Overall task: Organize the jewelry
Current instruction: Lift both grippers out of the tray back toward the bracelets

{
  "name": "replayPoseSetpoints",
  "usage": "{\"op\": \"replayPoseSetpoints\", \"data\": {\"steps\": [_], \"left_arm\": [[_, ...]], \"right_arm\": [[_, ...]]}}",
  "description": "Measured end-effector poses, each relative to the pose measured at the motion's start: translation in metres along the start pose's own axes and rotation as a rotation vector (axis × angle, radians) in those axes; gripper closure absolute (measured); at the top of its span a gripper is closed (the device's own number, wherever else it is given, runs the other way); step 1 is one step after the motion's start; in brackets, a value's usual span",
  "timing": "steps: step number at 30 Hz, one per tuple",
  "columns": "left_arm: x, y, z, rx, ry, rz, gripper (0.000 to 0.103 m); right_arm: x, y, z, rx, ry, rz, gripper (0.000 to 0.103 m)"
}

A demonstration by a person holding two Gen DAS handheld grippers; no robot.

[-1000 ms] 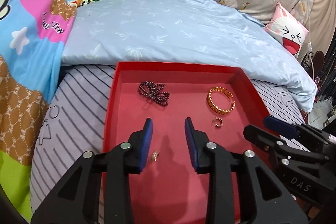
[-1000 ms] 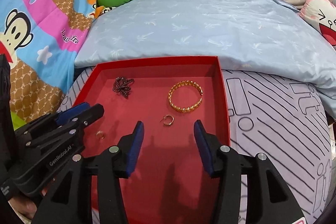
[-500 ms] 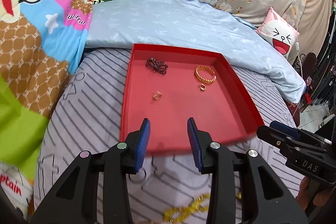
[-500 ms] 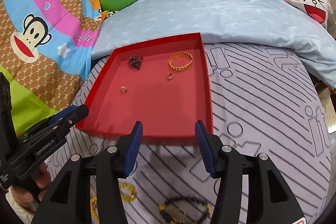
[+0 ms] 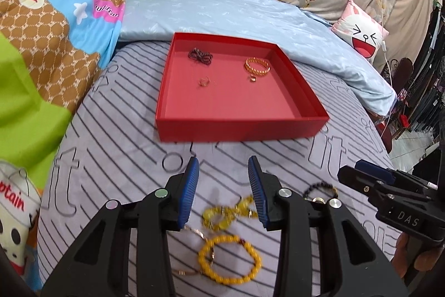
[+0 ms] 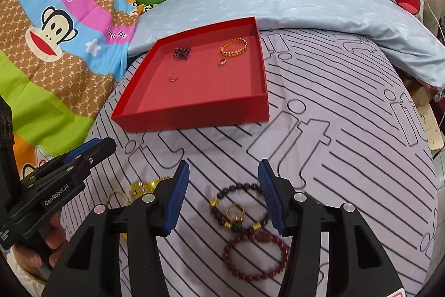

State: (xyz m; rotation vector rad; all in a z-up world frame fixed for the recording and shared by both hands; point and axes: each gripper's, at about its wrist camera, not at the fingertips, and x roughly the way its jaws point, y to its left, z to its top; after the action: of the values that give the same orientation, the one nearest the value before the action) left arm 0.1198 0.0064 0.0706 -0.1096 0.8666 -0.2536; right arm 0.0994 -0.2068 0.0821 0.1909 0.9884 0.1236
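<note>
Now I look first at the bed (image 5: pixel 116 130) with its striped grey sheet, because everything lies on it, and a soft sheet is my first worry: a bracelet can sink into a fold and the pads may pinch cloth together with beads. Next in size is the red tray (image 5: pixel 242 127), which stands farther from me, near the blue blanket; it already holds a gold bangle (image 5: pixel 257 67), a dark beaded piece (image 5: pixel 200 56) and two small rings. The jewelry not yet sorted lies close to me, well apart from the tray. Under the left hand-held gripper (image 5: pixel 224 191) I see a yellow bead bracelet (image 5: pixel 229 259) and a tangled yellow and gold piece (image 5: pixel 226 213) just beside it; I judge that one could drag the other if I take them together. Under the right hand-held gripper (image 6: pixel 224 192) a dark bead bracelet (image 6: pixel 239 206) overlaps a gold ring (image 6: pixel 235 212) and touches a red bead bracelet (image 6: pixel 256 256), so a careless grasp may lift two things or flick the ring away. Both grippers hang above the sheet with the jaws spread, the right a little wider than the left, and neither holds or touches anything.
</note>
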Motion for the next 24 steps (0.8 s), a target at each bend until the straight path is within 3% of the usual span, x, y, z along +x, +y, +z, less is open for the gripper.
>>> {"op": "replayPoseSetpoints", "data": {"steps": [24], "left_arm": [[-0.023, 0.009, -0.078, -0.014, 0.088, 0.024, 0.068]], "right_arm": [[-0.02, -0.01, -0.071, 0.031, 0.048, -0.026, 0.052]]}}
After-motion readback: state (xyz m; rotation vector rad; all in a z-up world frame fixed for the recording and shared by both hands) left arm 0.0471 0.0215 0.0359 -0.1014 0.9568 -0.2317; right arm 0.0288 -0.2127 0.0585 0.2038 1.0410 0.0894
